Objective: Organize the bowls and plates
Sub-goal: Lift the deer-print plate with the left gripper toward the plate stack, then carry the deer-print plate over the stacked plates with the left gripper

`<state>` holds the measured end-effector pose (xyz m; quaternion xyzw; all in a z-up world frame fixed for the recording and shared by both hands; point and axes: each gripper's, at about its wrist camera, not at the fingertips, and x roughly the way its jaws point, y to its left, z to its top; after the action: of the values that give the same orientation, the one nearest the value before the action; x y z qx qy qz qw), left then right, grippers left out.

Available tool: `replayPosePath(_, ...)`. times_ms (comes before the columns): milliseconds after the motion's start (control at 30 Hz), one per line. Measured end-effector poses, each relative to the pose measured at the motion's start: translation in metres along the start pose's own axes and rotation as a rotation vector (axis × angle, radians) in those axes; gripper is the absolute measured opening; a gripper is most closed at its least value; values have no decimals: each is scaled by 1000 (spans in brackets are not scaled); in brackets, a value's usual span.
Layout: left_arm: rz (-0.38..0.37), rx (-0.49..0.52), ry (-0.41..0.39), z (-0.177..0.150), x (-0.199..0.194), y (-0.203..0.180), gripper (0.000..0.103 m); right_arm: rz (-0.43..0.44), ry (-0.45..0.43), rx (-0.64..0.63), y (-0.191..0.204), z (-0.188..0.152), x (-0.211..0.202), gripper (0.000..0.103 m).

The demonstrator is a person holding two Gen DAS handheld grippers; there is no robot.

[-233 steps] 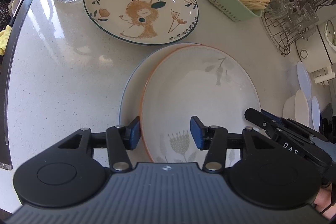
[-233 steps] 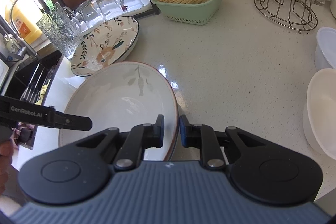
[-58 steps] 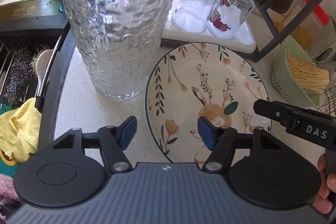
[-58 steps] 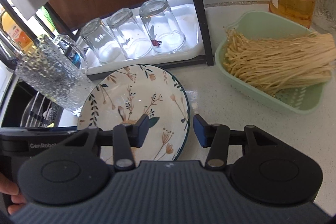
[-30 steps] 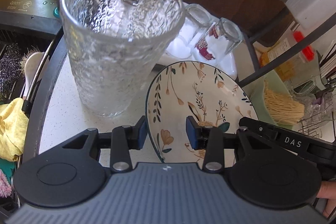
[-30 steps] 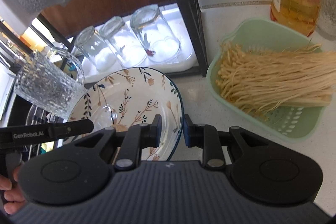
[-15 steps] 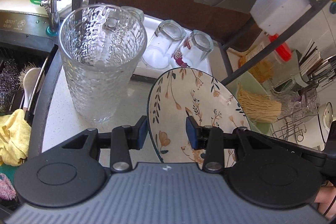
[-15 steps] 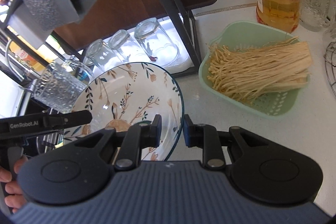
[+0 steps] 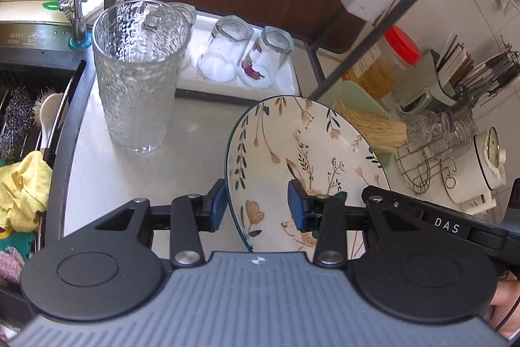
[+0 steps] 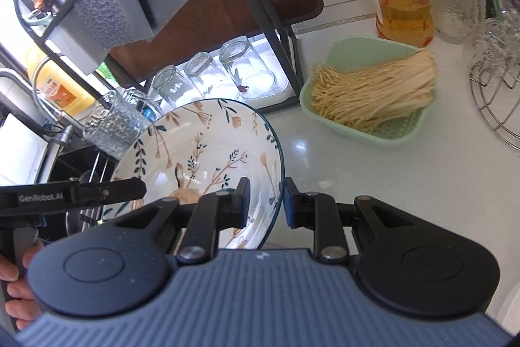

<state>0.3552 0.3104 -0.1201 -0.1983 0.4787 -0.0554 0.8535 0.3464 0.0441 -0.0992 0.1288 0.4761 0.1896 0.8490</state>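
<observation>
floral plate (image 9: 302, 158) lifted off the surface (image 9: 195, 139), pinched at both rims, not yet put away.

left tool (image 9: 256, 205) narrow on the plate's left rim, right tool (image 10: 265, 200) narrow on its right rim, plate tilted and clear of the surface. judged mid-carry: no stack or rack slot for it in view, so placing still ahead. tight on the left beside the textured glass (image 9: 139, 73); rack post (image 10: 279, 31) and upturned glasses (image 10: 208, 77) close behind; green basket (image 10: 367, 100) near on the right; bare surface open between.
</observation>
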Motion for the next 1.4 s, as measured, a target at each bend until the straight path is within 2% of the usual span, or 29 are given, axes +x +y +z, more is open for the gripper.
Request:
replayPosePath(200, -10, 3, 17, -29, -10, -6, 45, 4, -9, -14, -8, -18, -23, 25)
replayPosePath(700, 23, 24, 6, -97, -38, -35, 45, 10, 18, -29, -29, -76, -58, 25)
replayPosePath(933, 54, 45, 13, -113, -41, -41, 45, 16, 33, -30, -33, -99, -66, 25)
replayPosePath(1133, 79, 58, 49, -125, -31, -40, 45, 2, 41, -29, -33, -111, -66, 25)
replayPosePath(1400, 95, 53, 68, -128, -20, -30, 45, -20, 44, -78, -26, -113, -58, 25)
